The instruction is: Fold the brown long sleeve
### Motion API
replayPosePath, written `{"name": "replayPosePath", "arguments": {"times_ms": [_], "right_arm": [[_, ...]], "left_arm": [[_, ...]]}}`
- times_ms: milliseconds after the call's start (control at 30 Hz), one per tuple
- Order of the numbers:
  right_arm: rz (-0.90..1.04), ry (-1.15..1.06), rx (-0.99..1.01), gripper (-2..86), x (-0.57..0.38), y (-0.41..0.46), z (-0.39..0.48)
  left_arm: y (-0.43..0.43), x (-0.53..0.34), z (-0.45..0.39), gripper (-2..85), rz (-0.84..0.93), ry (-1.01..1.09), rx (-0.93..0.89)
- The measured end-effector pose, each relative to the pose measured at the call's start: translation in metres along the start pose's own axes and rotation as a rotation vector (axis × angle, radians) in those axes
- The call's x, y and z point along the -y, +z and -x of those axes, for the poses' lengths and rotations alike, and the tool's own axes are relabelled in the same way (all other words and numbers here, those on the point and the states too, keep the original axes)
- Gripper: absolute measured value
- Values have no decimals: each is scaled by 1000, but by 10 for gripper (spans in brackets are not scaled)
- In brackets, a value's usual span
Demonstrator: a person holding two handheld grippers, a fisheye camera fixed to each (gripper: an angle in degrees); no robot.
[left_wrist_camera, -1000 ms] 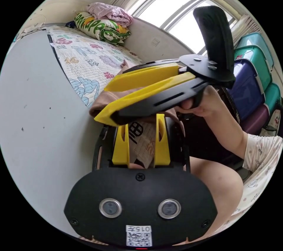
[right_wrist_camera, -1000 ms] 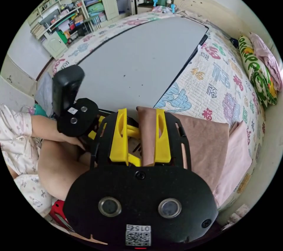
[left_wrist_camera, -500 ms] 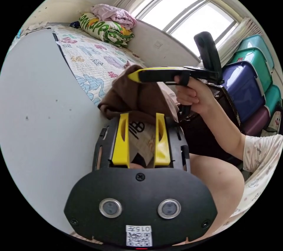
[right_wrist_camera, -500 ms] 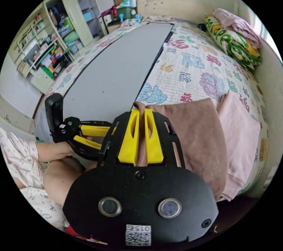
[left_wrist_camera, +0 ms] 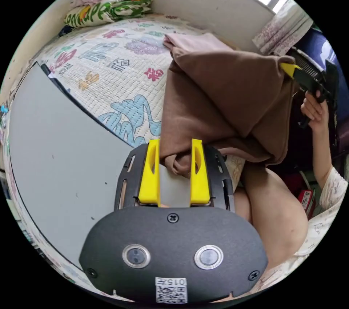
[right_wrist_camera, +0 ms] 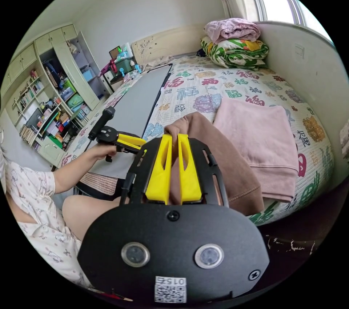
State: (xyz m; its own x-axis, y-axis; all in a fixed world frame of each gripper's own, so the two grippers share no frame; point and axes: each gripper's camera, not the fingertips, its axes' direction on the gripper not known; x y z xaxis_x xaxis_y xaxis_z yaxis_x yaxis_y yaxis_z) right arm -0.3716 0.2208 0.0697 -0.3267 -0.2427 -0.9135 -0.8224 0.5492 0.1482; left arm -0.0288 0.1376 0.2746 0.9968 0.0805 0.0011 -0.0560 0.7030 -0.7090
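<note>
The brown long sleeve (left_wrist_camera: pixel 225 94) hangs in a slack sheet over the bed's near edge. My right gripper (right_wrist_camera: pixel 175 137) is shut on one of its corners; in the left gripper view the right gripper (left_wrist_camera: pixel 289 68) holds that corner up at the far right, in a person's hand. A bunched lower fold of the garment (left_wrist_camera: pixel 177 163) sits between the jaws of my left gripper (left_wrist_camera: pixel 175 143), which stand wide apart, open. In the right gripper view, the left gripper (right_wrist_camera: pixel 143 141) is held low over the grey board, and the brown cloth (right_wrist_camera: pixel 225 171) drapes down from my jaws.
A folded pink garment (right_wrist_camera: pixel 261 134) lies on the patterned bedspread (left_wrist_camera: pixel 120 69) beside the brown one. A grey board (left_wrist_camera: pixel 54 141) covers the bed's other side. Folded quilts (right_wrist_camera: pixel 236 47) are stacked at the wall. The person's knee (left_wrist_camera: pixel 276 211) is close below.
My right gripper closed on the brown corner, then lifted it and drew it away from the left gripper, spreading the cloth. A brown fold now lies between the open left jaws.
</note>
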Motion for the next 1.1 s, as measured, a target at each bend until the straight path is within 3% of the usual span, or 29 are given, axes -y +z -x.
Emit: {"name": "replayPosePath", "arguments": {"times_ms": [200, 400, 700, 967, 1100], "right_arm": [[-79, 66, 4, 17, -31, 12, -9], [-326, 141, -15, 13, -43, -46, 3], [-686, 79, -64, 11, -65, -157, 62], [-718, 99, 328, 11, -57, -108, 90], [-714, 55, 427, 11, -34, -96, 119]], "left_arm": [[20, 3, -45, 44, -60, 13, -68], [-80, -43, -112, 23, -412, 81, -57], [-302, -224, -214, 14, -788, 115, 412], [-427, -415, -301, 14, -967, -38, 705], [-456, -452, -334, 14, -976, -89, 815]]}}
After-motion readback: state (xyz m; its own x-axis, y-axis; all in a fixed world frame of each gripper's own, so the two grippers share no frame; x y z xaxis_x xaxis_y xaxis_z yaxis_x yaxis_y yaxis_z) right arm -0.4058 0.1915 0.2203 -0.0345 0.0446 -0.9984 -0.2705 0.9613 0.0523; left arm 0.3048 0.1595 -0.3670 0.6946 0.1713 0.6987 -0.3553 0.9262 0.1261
